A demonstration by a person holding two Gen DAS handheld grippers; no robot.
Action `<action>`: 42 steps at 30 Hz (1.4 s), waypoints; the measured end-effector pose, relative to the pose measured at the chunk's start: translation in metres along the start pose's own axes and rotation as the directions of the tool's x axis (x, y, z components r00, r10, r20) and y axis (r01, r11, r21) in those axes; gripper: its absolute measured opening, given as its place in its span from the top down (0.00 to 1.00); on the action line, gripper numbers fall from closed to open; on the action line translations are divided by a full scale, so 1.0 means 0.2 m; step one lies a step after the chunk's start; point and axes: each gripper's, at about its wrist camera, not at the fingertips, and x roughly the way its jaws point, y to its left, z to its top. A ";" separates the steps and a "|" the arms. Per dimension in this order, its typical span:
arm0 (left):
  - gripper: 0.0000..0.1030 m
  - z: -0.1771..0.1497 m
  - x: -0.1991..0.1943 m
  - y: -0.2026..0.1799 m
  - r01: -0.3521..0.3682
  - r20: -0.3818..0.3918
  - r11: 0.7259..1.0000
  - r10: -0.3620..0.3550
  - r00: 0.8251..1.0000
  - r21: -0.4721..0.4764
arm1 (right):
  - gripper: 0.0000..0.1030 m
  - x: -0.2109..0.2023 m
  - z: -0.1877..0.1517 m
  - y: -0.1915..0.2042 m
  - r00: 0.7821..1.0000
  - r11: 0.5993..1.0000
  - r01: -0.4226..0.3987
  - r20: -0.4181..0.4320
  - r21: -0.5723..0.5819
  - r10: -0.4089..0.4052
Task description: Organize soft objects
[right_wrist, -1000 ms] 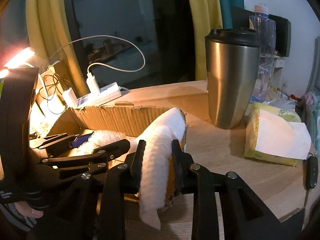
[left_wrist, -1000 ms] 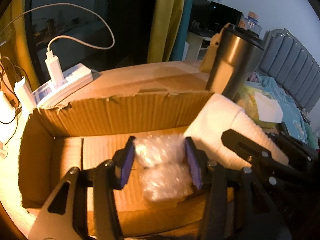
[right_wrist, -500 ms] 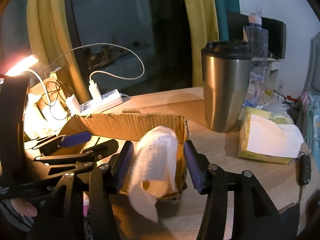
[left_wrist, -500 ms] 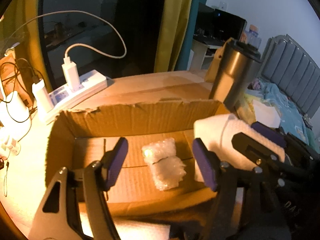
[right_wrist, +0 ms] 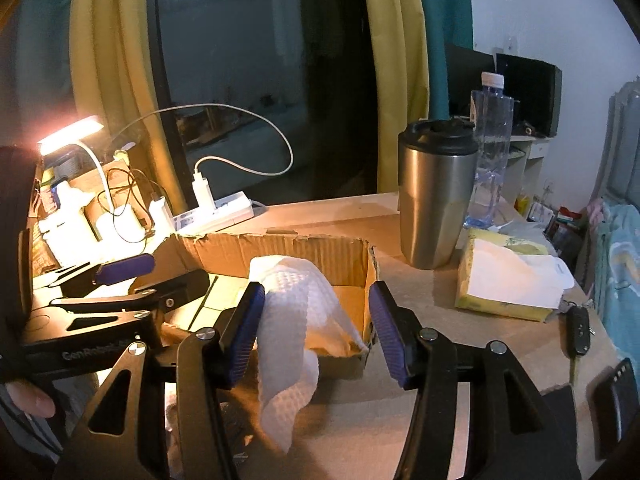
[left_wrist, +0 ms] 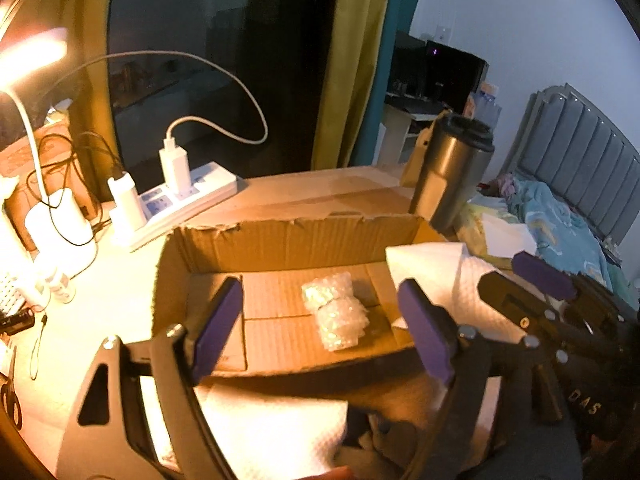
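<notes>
Bubble wrap bundle [left_wrist: 335,316] lies on the floor of the open cardboard box [left_wrist: 296,240], released; left gripper [left_wrist: 324,328] above it, jaws just opened wide, nothing between them. White waffle towel [right_wrist: 296,312] hangs over the box's right wall; right gripper [right_wrist: 316,328] open around it, left pad touching or just beside the cloth, cannot tell, right pad clear. Another white cloth [left_wrist: 272,432] sits in front of the box. Steel tumbler [right_wrist: 436,196], water bottle [right_wrist: 490,152], tissue pack [right_wrist: 508,280], car key [right_wrist: 578,330] to the right; power strip [left_wrist: 180,204] and lamp [right_wrist: 72,134] left. "GenRobot" partly readable on the left gripper's body.
</notes>
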 end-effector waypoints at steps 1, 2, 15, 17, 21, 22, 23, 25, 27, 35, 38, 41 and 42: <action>0.21 0.00 -0.02 0.01 0.002 0.006 1.000 -0.002 1.000 0.001 | 0.44 -0.02 0.00 0.01 1.000 1.000 0.001 0.002 -0.001 -0.001; 0.21 -0.01 -0.04 0.01 0.003 0.012 1.000 -0.003 1.000 0.002 | 0.44 -0.03 -0.01 0.02 1.000 1.000 0.003 0.005 -0.002 -0.003; 0.21 -0.04 -0.26 0.10 0.023 0.073 1.000 -0.023 0.997 -0.002 | 0.44 -0.17 -0.03 0.16 0.999 0.999 0.026 0.034 -0.028 -0.025; 0.21 -0.06 -0.29 0.11 0.025 0.078 1.000 -0.024 0.997 -0.003 | 0.44 -0.19 -0.04 0.19 0.999 0.999 0.026 0.037 -0.033 -0.025; 0.21 -0.09 -0.35 0.15 0.036 0.080 0.999 -0.035 0.996 -0.005 | 0.44 -0.21 -0.05 0.25 0.999 0.999 0.027 0.037 -0.041 -0.025; 0.21 -0.09 -0.36 0.16 0.037 0.082 0.999 -0.037 0.996 -0.006 | 0.44 -0.22 -0.06 0.26 0.999 0.999 0.027 0.036 -0.043 -0.025; 0.21 -0.10 -0.37 0.18 0.038 0.084 0.999 -0.038 0.996 -0.007 | 0.44 -0.22 -0.06 0.28 0.999 0.999 0.027 0.035 -0.046 -0.026; 0.21 -0.12 -0.40 0.20 0.041 0.088 0.999 -0.040 0.995 -0.010 | 0.44 -0.23 -0.07 0.30 0.999 0.998 0.026 0.034 -0.052 -0.025; 0.21 -0.14 -0.42 0.21 0.044 0.090 0.999 -0.043 0.995 -0.012 | 0.44 -0.23 -0.08 0.33 0.999 0.998 0.026 0.031 -0.059 -0.024; 0.21 -0.23 -0.45 0.28 0.051 0.077 0.998 -0.049 0.996 -0.030 | 0.44 -0.24 -0.15 0.41 1.000 0.997 0.025 0.006 -0.074 -0.025; 0.21 -0.27 -0.46 0.30 0.052 0.069 0.998 -0.050 0.996 -0.033 | 0.44 -0.24 -0.18 0.43 1.000 0.997 0.027 -0.006 -0.074 -0.027; 0.21 -0.30 -0.46 0.31 0.053 0.058 0.998 -0.050 0.997 -0.037 | 0.44 -0.24 -0.21 0.44 0.999 0.997 0.027 -0.015 -0.072 -0.029; 0.21 -0.31 -0.46 0.32 0.053 0.055 0.998 -0.051 0.997 -0.038 | 0.44 -0.24 -0.22 0.44 0.999 0.997 0.027 -0.018 -0.071 -0.029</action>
